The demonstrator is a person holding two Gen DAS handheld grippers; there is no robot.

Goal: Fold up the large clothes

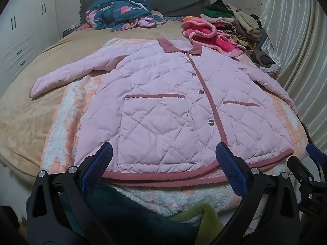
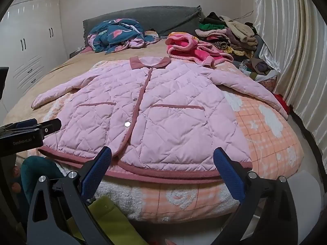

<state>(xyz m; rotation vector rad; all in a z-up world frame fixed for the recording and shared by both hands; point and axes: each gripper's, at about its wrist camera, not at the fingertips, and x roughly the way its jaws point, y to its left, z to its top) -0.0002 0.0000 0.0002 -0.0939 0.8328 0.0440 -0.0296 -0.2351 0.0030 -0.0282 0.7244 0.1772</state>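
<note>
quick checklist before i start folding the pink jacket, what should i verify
1. Jacket spread flat, front up: ok.
2. Front buttoned: cannot tell; the hem splits near the bottom.
3. Both sleeves out to the sides: ok, left sleeve, right sleeve.
4. Left claw open, holding nothing: ok.
5. Right claw open, holding nothing: ok.
6. Room to fold: not ok, the pink fleece pile lies close to the right shoulder.

Bed (image 1: 30,126) under peach blanket (image 2: 265,143)
</note>
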